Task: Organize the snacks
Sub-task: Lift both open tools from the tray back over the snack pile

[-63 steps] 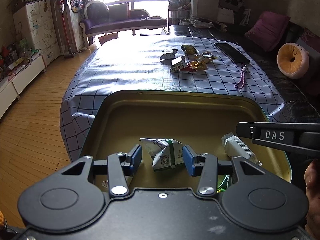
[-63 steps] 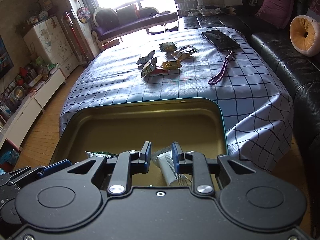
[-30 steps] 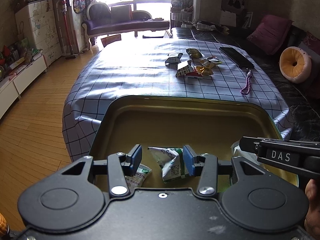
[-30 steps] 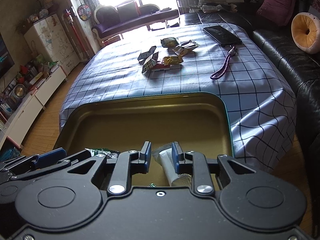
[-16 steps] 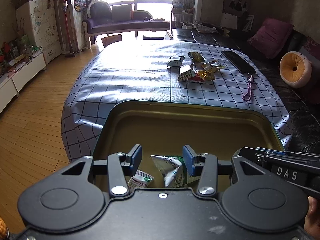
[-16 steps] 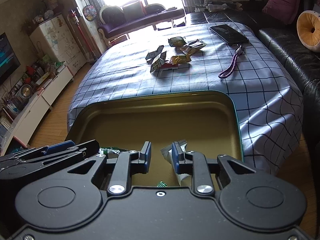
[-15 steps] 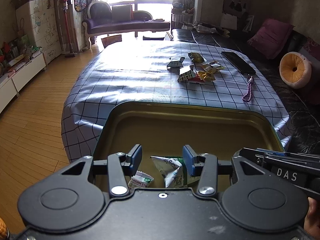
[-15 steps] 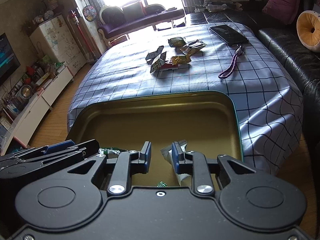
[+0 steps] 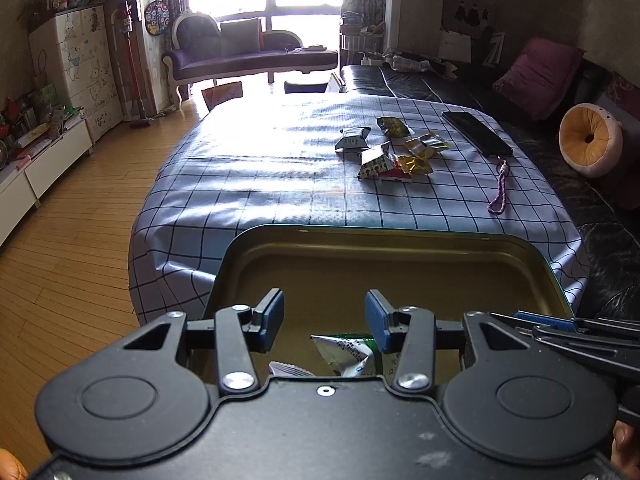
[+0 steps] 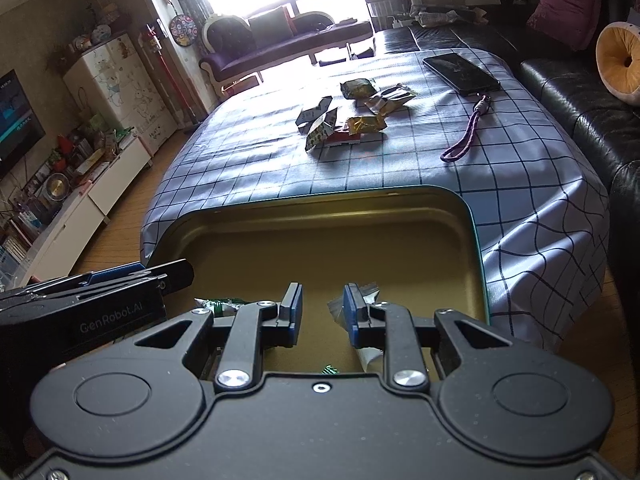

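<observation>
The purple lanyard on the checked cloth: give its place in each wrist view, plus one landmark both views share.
Left wrist: purple lanyard lies right of centre, right of the snack pile, below the phone.
Right wrist: purple lanyard lies upper right, right of the snack pile.
Shared landmark: the phone, at the lanyard's far end.

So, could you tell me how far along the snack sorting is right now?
Partly done: a few packets already lie in the gold tin. The left gripper and right gripper stand open above it, holding nothing. A cluster of snacks still waits on the checked tablecloth.
</observation>
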A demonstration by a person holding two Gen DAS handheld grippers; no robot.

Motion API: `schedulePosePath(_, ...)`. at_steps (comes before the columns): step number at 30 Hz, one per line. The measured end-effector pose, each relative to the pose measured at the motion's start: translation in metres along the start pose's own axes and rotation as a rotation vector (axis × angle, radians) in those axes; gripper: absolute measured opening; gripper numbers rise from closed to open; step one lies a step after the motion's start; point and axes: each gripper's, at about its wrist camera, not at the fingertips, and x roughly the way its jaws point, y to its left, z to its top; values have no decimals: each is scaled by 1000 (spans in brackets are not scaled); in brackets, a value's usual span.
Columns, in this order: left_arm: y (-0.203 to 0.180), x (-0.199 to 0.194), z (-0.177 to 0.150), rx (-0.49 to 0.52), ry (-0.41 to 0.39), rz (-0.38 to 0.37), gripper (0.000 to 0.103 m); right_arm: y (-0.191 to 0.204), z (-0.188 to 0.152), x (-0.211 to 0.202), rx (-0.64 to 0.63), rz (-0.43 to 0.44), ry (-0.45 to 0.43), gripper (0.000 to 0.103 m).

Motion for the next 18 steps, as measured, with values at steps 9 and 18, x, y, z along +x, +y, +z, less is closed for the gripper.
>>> schedulePosePath(9, 8, 14, 8, 15, 24, 20, 47, 9, -1, -2, -42, 17, -5, 33)
schedulePosePath(18, 12, 33, 20, 27, 52, 24, 47, 6, -1, 5, -30, 35, 18, 33)
